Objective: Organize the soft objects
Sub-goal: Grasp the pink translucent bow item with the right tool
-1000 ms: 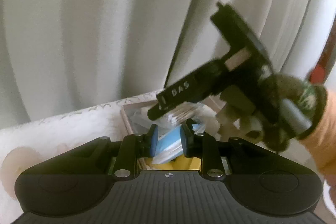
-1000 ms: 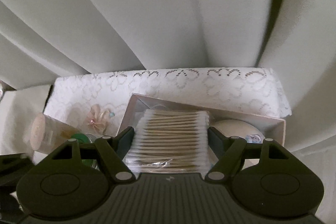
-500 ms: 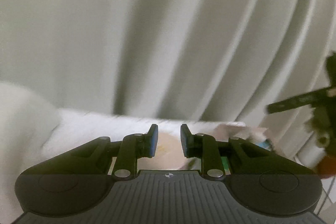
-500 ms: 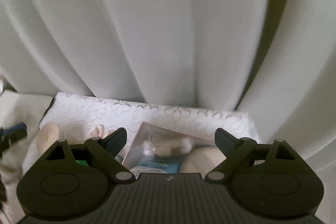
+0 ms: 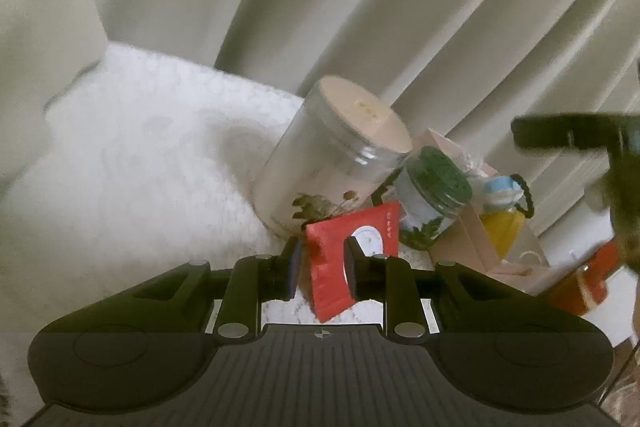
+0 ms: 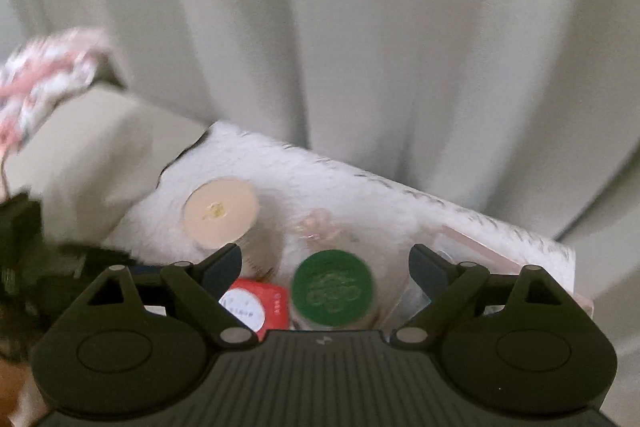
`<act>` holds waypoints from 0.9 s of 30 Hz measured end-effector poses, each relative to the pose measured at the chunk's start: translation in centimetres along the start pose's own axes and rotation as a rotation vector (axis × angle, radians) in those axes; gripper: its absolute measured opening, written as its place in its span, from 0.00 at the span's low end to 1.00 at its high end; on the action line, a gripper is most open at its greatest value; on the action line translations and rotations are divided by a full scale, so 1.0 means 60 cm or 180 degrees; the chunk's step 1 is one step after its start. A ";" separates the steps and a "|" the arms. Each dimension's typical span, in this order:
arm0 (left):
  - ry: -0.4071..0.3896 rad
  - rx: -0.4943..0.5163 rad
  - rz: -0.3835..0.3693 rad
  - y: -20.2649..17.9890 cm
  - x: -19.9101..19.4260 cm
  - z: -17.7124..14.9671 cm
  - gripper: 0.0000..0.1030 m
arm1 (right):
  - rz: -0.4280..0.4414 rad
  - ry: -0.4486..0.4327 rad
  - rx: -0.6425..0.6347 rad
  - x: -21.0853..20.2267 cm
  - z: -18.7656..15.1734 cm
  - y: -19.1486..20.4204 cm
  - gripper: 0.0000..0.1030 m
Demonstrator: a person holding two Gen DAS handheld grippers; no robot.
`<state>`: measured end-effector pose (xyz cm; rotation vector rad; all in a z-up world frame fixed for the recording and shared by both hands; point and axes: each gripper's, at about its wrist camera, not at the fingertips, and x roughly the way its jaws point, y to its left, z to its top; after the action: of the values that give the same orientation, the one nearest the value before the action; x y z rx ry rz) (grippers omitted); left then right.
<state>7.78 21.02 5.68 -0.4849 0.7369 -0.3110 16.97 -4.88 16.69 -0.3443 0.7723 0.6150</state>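
red packet [image 5: 352, 259] with a white round window lies on the white lace cloth [image 5: 152, 163], right in front of the left gripper [image 5: 320, 265]. left jaws are narrowly apart with the packet showing in the gap between them; the right pad overlaps its edge in this view, but can't tell if either pad actually presses on it or if the packet just lies beyond. same packet shows in the right wrist view [image 6: 256, 301], low between the right gripper's fingers.

right gripper [image 6: 326, 267] has its jaws wide apart with nothing clamped; they've just been opening. it hangs over the cloth [image 6: 360, 195], looking down on the jars.

tall clear jar with a pale tan lid [image 5: 332, 163] stands just behind the packet, looking tilted by the fisheye; seen from above in the right view [image 6: 220, 213]. smaller jar with a green lid [image 5: 434, 193] sits just right of it, close to the packet; top view [image 6: 333, 287]. pink-edged box [image 5: 472, 243] is further right, with a small yellow bottle [image 5: 504, 223] standing in it, blue-white cap and black loop on top. box edge also at right in the other view [image 6: 480, 247], contents blurred.

pale curtain [image 5: 400, 7] hangs behind everything. the right gripper shows blurred at the far right of the left view [image 5: 580, 137]. orange-red thing at lower right [image 5: 580, 283], too blurred to name.
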 end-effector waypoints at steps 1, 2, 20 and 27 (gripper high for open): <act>0.0000 -0.0042 -0.0038 0.006 0.005 -0.002 0.25 | -0.0037 -0.0003 -0.0126 0.004 -0.010 0.017 0.88; -0.0004 -0.0091 -0.0077 0.012 0.010 -0.004 0.25 | -0.0076 0.0000 -0.0202 0.008 -0.021 0.031 0.86; -0.0002 0.0304 0.0081 -0.010 -0.028 0.011 0.25 | 0.0064 0.0106 -0.0224 -0.008 -0.061 0.036 0.63; -0.0339 0.0471 0.0171 -0.024 -0.101 0.040 0.25 | 0.0503 0.1043 -0.0303 0.142 0.105 -0.010 0.63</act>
<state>5.03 23.16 11.40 -0.3384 0.6173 -0.2851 25.51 1.14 14.70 -0.4820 1.0937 0.7560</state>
